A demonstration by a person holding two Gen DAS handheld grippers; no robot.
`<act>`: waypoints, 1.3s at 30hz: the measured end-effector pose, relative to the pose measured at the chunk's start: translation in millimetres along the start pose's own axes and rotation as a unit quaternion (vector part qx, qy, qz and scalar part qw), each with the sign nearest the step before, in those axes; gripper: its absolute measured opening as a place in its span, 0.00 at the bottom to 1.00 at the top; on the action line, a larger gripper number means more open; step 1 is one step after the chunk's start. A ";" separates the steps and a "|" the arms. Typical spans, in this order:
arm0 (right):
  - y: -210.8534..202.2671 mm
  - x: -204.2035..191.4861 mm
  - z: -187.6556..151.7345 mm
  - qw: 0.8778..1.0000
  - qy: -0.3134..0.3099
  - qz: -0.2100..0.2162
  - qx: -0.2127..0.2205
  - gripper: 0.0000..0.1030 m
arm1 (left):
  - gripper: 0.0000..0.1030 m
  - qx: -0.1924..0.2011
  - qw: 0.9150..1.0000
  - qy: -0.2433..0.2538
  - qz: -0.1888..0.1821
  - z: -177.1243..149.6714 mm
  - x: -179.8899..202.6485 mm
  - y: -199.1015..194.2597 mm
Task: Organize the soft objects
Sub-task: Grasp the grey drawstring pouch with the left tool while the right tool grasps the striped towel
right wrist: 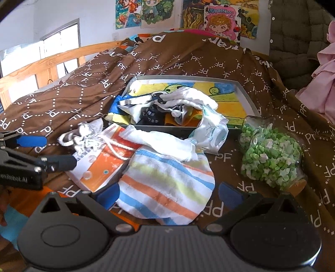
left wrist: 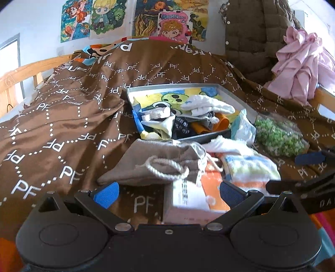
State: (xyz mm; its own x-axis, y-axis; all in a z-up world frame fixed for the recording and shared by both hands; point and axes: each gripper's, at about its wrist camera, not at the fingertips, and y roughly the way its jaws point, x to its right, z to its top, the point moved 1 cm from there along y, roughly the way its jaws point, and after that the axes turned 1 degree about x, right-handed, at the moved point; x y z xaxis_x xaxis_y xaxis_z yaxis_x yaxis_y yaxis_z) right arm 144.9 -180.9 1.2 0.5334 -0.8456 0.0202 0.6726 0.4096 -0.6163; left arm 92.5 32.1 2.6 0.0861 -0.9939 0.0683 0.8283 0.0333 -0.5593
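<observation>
- Our left gripper (left wrist: 168,189) is spread wide and empty, just before the grey drawstring pouch (left wrist: 159,163).
- Our right gripper (right wrist: 168,193) gapes, straddling the striped towel (right wrist: 167,188) without gripping.
- Beyond lies the tray (right wrist: 247,94), holding bundled socks.

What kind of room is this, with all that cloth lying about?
Most likely a bedroom, perhaps a child's. A brown quilt covers a bed with a wooden rail, cartoon posters hang on the wall, and a tray of socks and small cloths sits on the quilt.
</observation>
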 end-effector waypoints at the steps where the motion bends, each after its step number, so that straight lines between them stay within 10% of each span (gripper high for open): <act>1: 2.4 0.7 0.0 1.000 0.000 -0.001 -0.001 1.00 | 0.99 0.003 1.000 0.000 -0.002 1.8 -0.5 2.7; 13: 31.9 -0.3 -1.4 1.000 -0.016 -0.012 -0.010 1.00 | 0.99 0.003 0.999 0.038 -0.016 12.4 2.4 36.2; 25: 54.3 1.9 -8.8 0.998 -0.040 -0.035 -0.030 0.99 | 0.78 -0.003 0.999 0.039 -0.032 15.5 -0.8 46.1; 39: 44.3 -4.6 -9.0 0.998 -0.059 -0.012 -0.020 0.71 | 0.52 0.001 0.997 0.057 -0.047 20.5 6.3 41.1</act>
State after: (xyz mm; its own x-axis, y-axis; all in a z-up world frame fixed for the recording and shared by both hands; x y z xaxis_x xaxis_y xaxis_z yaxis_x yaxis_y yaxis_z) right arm 167.7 -162.0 -33.2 0.5757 -0.8076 0.1275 0.6663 0.3730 -0.6457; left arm 138.4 29.3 -3.0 -0.0549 -0.9981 0.0265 0.8307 -0.0604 -0.5535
